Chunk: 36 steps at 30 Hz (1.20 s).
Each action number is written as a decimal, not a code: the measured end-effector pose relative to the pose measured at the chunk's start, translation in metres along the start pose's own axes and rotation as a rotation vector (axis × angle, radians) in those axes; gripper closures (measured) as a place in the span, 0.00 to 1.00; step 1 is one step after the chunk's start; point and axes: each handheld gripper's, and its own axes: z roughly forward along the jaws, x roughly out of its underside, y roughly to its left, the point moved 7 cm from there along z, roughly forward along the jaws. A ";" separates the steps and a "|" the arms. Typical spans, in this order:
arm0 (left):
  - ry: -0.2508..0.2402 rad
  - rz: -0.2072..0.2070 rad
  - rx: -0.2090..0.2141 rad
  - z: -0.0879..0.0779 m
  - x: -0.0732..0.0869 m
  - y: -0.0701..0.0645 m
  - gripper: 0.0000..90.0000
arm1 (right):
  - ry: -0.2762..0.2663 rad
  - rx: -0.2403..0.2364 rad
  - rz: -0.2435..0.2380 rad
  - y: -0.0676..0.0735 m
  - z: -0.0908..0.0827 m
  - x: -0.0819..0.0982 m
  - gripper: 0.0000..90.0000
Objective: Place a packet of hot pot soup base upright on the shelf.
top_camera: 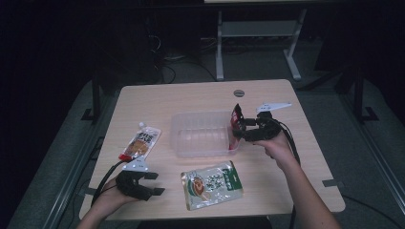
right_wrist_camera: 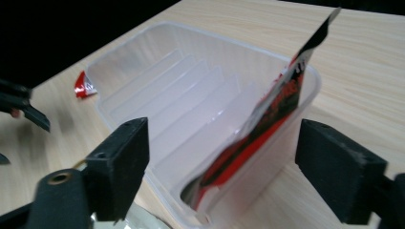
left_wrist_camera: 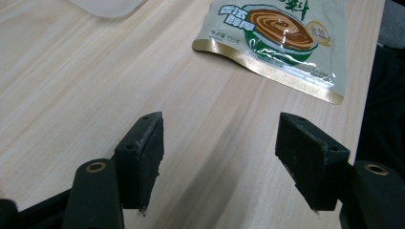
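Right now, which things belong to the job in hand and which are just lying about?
In the job:
red packet, standing in the bin
clear bin
right gripper, jaws open

Lying about:
green pouch
orange pouch
left gripper, open, idle

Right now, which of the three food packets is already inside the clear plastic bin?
The red and black packet: it stands on edge in the clear bin, at the end by the right gripper. The green packet and the orange spout pouch lie flat on the table.
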 end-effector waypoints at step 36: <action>-0.015 -0.037 -0.070 -0.012 0.004 0.016 0.26 | 0.053 0.139 -0.068 0.015 -0.056 0.093 0.15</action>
